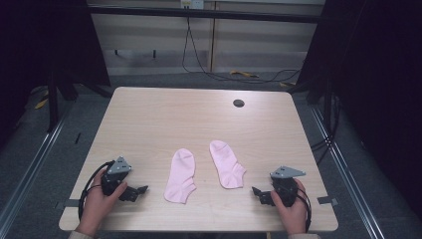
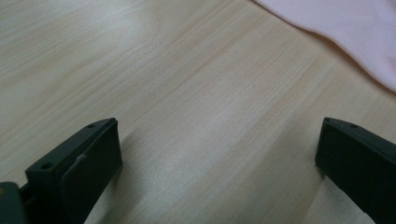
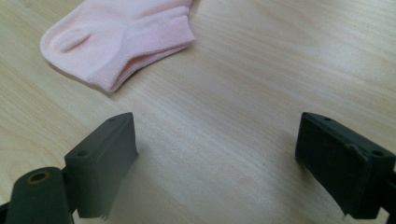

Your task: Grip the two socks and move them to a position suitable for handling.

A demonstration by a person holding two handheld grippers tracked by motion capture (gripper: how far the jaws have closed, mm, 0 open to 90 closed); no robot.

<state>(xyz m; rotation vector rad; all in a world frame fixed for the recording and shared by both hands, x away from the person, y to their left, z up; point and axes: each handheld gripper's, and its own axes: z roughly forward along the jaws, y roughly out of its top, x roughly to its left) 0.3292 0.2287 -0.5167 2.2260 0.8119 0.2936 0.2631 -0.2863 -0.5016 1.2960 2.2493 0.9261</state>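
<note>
Two pink socks lie flat near the table's front middle: the left sock (image 1: pixel 180 175) and the right sock (image 1: pixel 226 164), a small gap between them. My left gripper (image 1: pixel 140 191) rests low on the table to the left of the left sock, jaws wide apart and empty; a corner of that sock (image 2: pixel 355 32) shows at the top right of the left gripper view. My right gripper (image 1: pixel 258 193) sits to the right of the right sock, open over bare wood, with the cuff end of that sock (image 3: pixel 116 39) ahead at the upper left.
The light wooden table (image 1: pixel 199 119) has a dark round cable hole (image 1: pixel 239 103) at the back right. Black frame posts and dark curtains stand on both sides. Cables run across the floor behind the table.
</note>
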